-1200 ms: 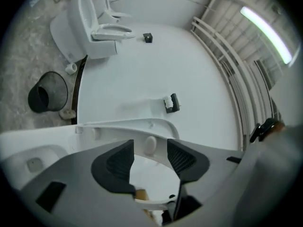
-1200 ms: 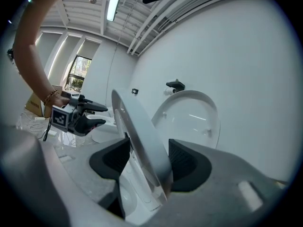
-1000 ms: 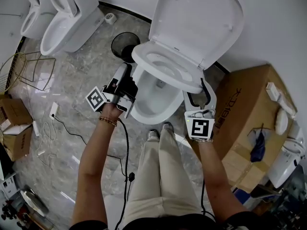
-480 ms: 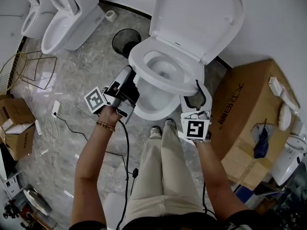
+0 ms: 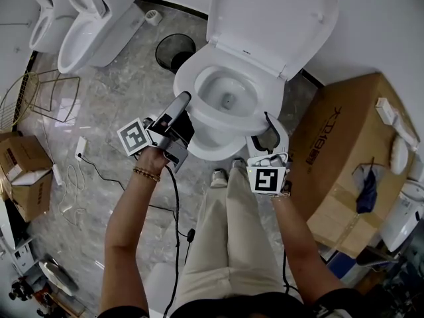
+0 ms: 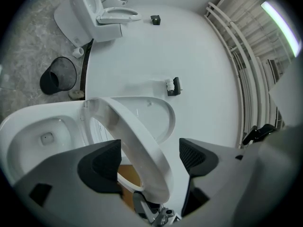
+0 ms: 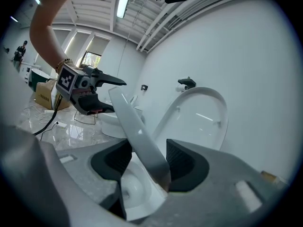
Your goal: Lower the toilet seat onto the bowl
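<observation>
A white toilet stands with its lid (image 5: 271, 18) upright against the wall. Its seat (image 5: 187, 88) is tilted partway down over the bowl (image 5: 212, 144). My right gripper (image 5: 268, 128) holds the seat's front right rim. In the right gripper view the seat (image 7: 137, 131) lies between the pads of the right gripper (image 7: 149, 160), and the jaws are closing on it. My left gripper (image 5: 182, 108) is at the seat's left rim. In the left gripper view the seat (image 6: 137, 145) passes between the jaws of the left gripper (image 6: 149, 157), which are opening, with a gap beside the right pad.
A black waste bin (image 5: 175, 50) stands left of the toilet, and a big cardboard box (image 5: 344, 158) on its right. Two more toilets (image 5: 86, 25) and a wire rack (image 5: 33, 98) are at the far left. A cable (image 5: 99, 177) crosses the marble floor. The person's legs (image 5: 225, 237) stand before the bowl.
The seat has swung down from near the lid toward the bowl. The left gripper's jaws have widened off the seat's left rim. The right gripper stayed on the front rim.
</observation>
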`<state>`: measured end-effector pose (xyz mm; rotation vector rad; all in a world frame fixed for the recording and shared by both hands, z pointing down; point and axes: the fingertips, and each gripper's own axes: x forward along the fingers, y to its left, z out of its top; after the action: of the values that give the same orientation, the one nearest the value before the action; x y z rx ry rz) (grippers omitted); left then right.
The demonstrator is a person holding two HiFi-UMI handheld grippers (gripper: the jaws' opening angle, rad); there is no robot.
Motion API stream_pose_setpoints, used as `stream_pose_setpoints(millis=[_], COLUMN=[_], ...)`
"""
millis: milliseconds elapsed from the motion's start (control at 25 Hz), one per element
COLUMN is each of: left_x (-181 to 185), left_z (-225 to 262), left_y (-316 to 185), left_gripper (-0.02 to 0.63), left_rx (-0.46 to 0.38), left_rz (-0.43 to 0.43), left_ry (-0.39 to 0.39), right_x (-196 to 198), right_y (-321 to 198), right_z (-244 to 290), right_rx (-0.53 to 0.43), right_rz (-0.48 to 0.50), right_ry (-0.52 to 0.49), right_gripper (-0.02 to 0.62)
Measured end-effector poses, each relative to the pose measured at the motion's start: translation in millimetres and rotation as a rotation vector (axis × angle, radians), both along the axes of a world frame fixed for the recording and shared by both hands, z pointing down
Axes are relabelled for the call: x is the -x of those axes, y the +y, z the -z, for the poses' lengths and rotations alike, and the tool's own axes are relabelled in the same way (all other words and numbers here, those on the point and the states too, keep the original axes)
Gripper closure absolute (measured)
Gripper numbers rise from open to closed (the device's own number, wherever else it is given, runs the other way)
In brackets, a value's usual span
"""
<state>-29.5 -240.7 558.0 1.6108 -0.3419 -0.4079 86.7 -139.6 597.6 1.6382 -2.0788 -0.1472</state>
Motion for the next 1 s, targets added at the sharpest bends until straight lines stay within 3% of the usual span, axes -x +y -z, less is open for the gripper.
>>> stream_pose_setpoints(millis=[160,200,400,520,640,760,1000], left_x=[4,5,10,17,22,25,33], left_z=[-9,-13,-29,-38,-43,-47,-59], left_y=[1,1,9,11,12,13,19], left_gripper=[0.241,0.241,0.248,0.339,0.375,0.433,0.460], left_rx=[0.014,0.018,0.046,0.065,0.074,0.082,0.116], left_rz=[0.022,0.028,0.025,0.036,0.048,0.057,0.073], left_ry=[-0.024,-0.037,-0.062,-0.072,-0.076,-0.068,-0.068], right_x=[5,6,12,16,20,25,34], right_y=[6,7,16,21,26,31,41], right_z=[-6,-8,-20,-26,-34,-41,-55], right_rx=[0.005,0.002,0.042,0.057,0.082,0.093,0.147], right_rz=[0.003,0.002,-0.011,-0.008,-0.030,-0.004,0.044], right_ry=[-0.007,-0.006,-0.009,-0.011,-0.052,-0.023,0.021], right_gripper=[0.379,0.411,0.411,0.411,0.411,0.411,0.410])
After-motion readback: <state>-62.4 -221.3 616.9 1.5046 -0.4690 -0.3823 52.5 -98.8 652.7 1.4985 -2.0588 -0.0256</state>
